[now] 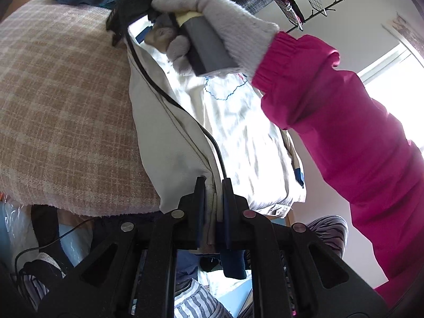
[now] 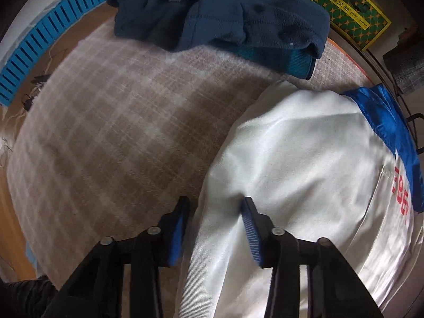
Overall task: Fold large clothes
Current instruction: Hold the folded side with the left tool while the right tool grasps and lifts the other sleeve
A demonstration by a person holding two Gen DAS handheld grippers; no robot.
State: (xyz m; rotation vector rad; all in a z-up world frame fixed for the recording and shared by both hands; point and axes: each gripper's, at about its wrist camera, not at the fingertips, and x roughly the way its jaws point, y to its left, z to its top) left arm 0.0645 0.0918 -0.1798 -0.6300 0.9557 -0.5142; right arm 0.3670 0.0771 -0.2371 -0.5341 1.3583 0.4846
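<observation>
Mid-fold: left hand-held gripper (image 1: pixel 214 185) clamped white jacket (image 2: pixel 304 159) hem; right hand-held gripper (image 2: pixel 216 209), jaws apart, straddled its edge w/o gripping — next, probably pinch & fold.

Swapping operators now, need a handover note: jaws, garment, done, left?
Left gripper: jaws shut on a bunched edge of the white cotton jacket with blue trim.
Right gripper: jaws open astride the jacket's left edge, nothing pinched.
The jacket lies on the beige checked blanket; a dark blue fleece garment sits behind it.
Done: jacket looks partly folded lengthwise.
Left: probably grip with the right and finish the fold.
</observation>
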